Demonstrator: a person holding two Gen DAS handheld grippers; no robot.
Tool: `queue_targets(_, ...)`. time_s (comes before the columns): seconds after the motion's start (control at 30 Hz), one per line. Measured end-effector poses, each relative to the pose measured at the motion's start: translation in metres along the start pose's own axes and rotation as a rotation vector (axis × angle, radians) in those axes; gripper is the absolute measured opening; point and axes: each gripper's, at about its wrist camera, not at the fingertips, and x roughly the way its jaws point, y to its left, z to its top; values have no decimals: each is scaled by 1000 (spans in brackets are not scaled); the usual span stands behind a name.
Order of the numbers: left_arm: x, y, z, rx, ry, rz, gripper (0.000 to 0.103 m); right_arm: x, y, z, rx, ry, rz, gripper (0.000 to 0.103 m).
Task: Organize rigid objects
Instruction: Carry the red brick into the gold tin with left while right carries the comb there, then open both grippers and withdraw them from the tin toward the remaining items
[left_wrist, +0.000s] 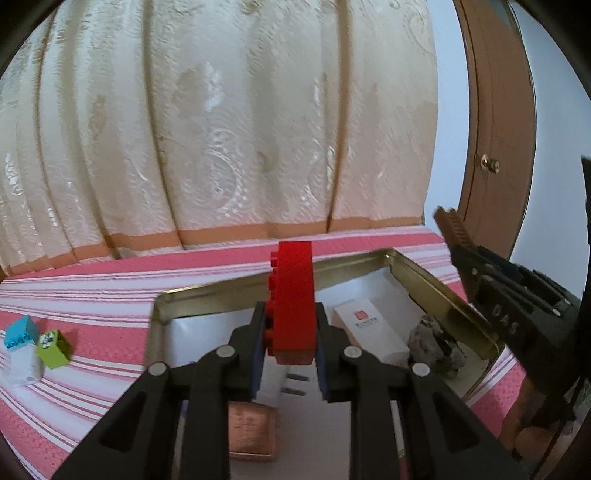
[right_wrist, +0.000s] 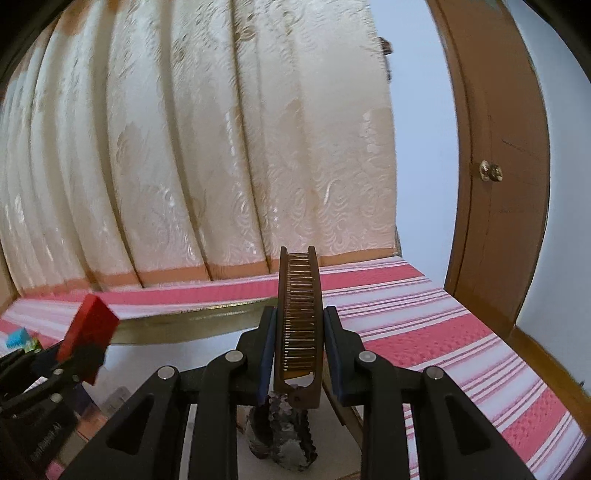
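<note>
My left gripper (left_wrist: 291, 332) is shut on a red toy brick (left_wrist: 293, 295) and holds it upright above an open metal tin (left_wrist: 447, 295). The tin holds a white box (left_wrist: 369, 328), a grey rough stone (left_wrist: 436, 343), a copper-coloured box (left_wrist: 251, 432) and a white plug. My right gripper (right_wrist: 299, 347) is shut on a brown comb (right_wrist: 299, 314), teeth facing the camera, above the stone (right_wrist: 284, 432) at the tin's right side. The comb (left_wrist: 448, 227) and right gripper show at the right in the left wrist view. The red brick (right_wrist: 90, 325) shows at the left in the right wrist view.
A blue block (left_wrist: 20, 330), a green block (left_wrist: 53, 349) and a white block (left_wrist: 24, 365) lie on the pink striped cloth (left_wrist: 92, 306) left of the tin. A cream curtain (left_wrist: 221, 129) hangs behind. A brown door (right_wrist: 498, 166) stands at the right.
</note>
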Motion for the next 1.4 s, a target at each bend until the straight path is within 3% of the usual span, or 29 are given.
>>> queue_targets(0.4,27,-17,-11,13,99,44,21,14,13,-6,-56,84,32,28)
queue_targets(0.9,32,-13,-11,7,128,50,22,23,23,-13,-75,132,78,28)
queue_targets(0.93,32,-13,-10,8,125,57,24,21,23,-13,-74,121,83,28)
queue_targets(1.0,29,-13,-11,7,113,59,48,17,25,-12,-77,90,86,33)
queue_targets(1.03,26,-13,-11,6,99,67,67,14,25,-12,-83,71,76,46)
queue_targets(1.07,20,-13,-11,5,66,73,87,10,24,-11,-80,48,65,65)
queue_targets(1.13,9,-12,-12,0,10,80,102,1,20,-9,-60,-14,30,85)
queue_targets(1.23,-1,-11,-11,5,-36,98,102,-10,14,-6,-36,-87,3,86)
queue_targets(1.4,-1,-3,-10,-21,-30,93,102,-7,10,-4,-3,-75,-10,86)
